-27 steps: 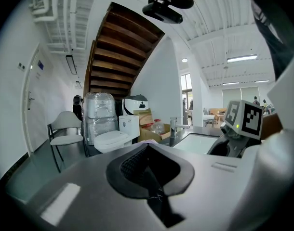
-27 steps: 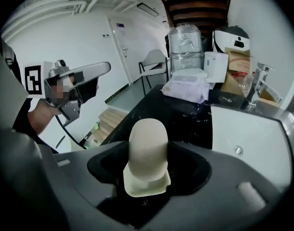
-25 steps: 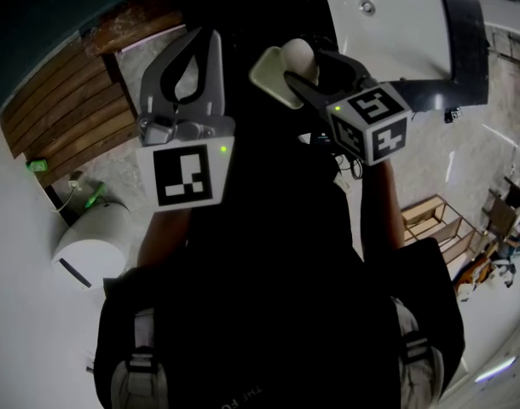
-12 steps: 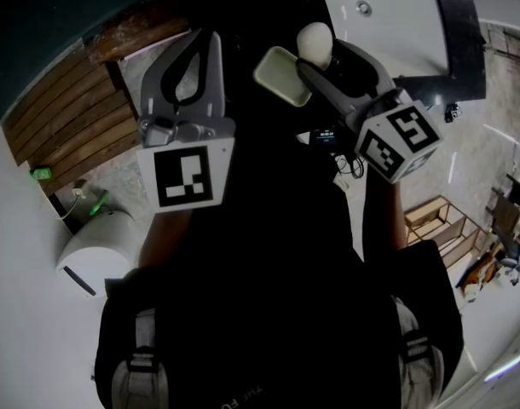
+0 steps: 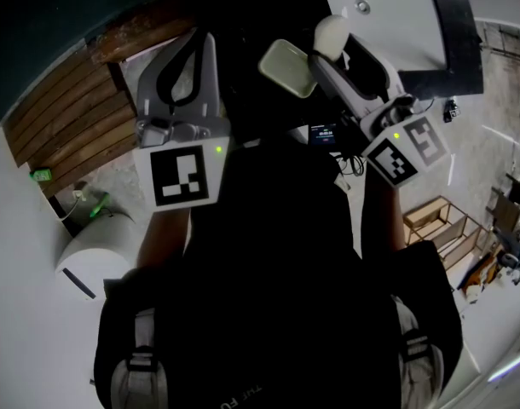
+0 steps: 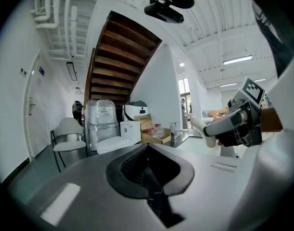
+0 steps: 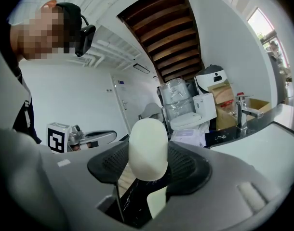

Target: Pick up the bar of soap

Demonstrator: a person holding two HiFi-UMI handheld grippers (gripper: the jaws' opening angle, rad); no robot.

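The bar of soap is a pale cream oval, and my right gripper is shut on it, holding it in the air just right of a pale green soap dish. The right gripper view shows the soap standing upright between the jaws of the right gripper. My left gripper is held up at the left, shut with nothing in it. In the left gripper view its jaws meet at the left gripper, and the soap shows at the right.
A white basin top with a drain hole and a dark band lies behind the soap. Brown wooden slats are at the left, a white round unit below them, and a wooden rack at the right. The person's dark torso fills the middle.
My right gripper has carried the soap up and to the right, away from the soap dish, and its marker cube has turned. The left gripper has stayed put.
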